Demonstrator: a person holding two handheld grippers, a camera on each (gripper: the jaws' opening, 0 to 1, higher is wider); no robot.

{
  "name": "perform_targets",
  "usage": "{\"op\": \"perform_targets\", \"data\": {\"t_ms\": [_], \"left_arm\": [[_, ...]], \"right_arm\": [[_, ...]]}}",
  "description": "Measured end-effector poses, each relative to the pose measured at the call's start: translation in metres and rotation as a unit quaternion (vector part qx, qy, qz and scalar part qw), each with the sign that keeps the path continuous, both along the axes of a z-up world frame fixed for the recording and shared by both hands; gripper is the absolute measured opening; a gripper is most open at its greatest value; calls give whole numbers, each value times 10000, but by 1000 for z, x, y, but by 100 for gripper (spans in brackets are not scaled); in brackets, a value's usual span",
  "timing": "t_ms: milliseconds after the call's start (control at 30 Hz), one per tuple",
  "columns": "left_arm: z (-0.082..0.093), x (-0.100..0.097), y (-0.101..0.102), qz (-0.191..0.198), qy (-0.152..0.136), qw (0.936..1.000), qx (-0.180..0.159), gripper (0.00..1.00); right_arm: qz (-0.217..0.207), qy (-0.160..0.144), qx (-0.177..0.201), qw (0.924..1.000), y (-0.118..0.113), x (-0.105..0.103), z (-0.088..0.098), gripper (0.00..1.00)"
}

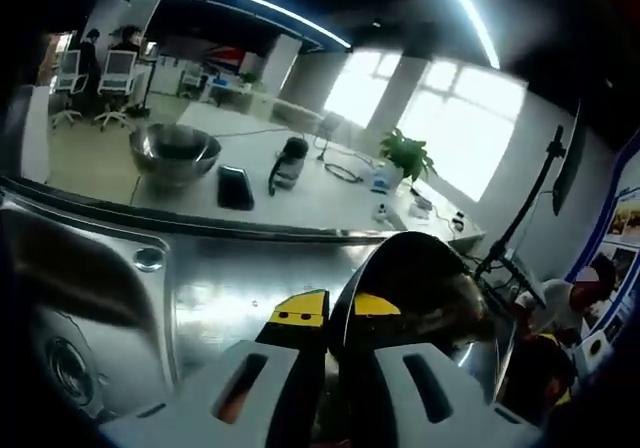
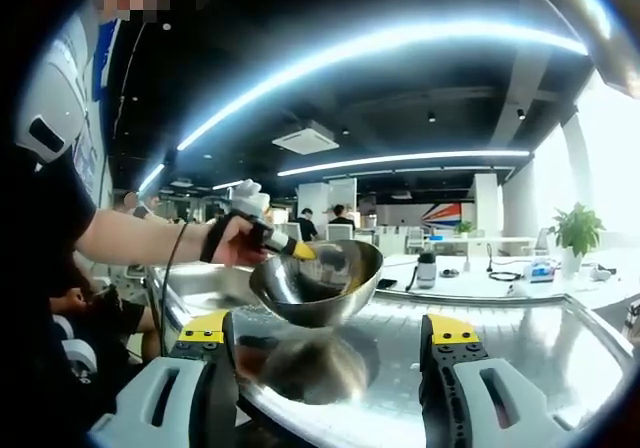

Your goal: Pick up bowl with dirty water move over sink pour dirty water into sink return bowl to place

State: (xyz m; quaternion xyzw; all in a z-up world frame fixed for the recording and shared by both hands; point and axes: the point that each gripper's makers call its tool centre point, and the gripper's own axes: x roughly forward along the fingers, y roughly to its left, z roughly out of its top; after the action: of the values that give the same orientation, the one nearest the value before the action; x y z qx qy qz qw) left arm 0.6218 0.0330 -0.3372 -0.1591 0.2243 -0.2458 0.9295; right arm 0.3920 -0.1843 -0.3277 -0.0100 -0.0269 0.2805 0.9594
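- Step: bowl (image 2: pixel 318 281) is lifted off the steel and held over the drainboard (image 2: pixel 540 343) by the left gripper (image 2: pixel 275 243), clamped on the rim. So the pick is done and the carry or pour is underway, as I read it.
- Left gripper view: jaws closed on the bowl's rim (image 1: pixel 345 313), bowl tipped away to the right, dark inside; can't tell whether water is in it.
- Sink (image 1: pixel 75 298) sits to the left in that view, drain (image 1: pixel 70 368) visible, well apart from the bowl.
- Right gripper (image 2: pixel 328 343): jaws spread wide, holding nothing, below and near the bowl.
- Next move, my guess: shift the bowl across to above the basin, then tilt slowly. Risk is spilling onto the drainboard if it tips early.
- Surface: shiny steel, reflects the bowl's underside.
- Room: open office. White counter (image 1: pixel 300 193) behind holds a second bowl (image 1: pixel 175 153), phone (image 1: pixel 234 186), plant (image 1: pixel 408 155). Bright windows (image 1: pixel 450 128), ceiling light strips.
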Motion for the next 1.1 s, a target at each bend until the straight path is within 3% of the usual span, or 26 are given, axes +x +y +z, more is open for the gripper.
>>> {"op": "perform_targets", "data": {"t_ms": [633,1100], "left_arm": [[19,-4,38,170,-200,9996,77,0],[19,-10,88,553,-139,9983,-130,0]], "right_arm": [[116,2,-15,9999,12,-2,1,68],[276,-15,95,9996,24,-6,9,68]]}}
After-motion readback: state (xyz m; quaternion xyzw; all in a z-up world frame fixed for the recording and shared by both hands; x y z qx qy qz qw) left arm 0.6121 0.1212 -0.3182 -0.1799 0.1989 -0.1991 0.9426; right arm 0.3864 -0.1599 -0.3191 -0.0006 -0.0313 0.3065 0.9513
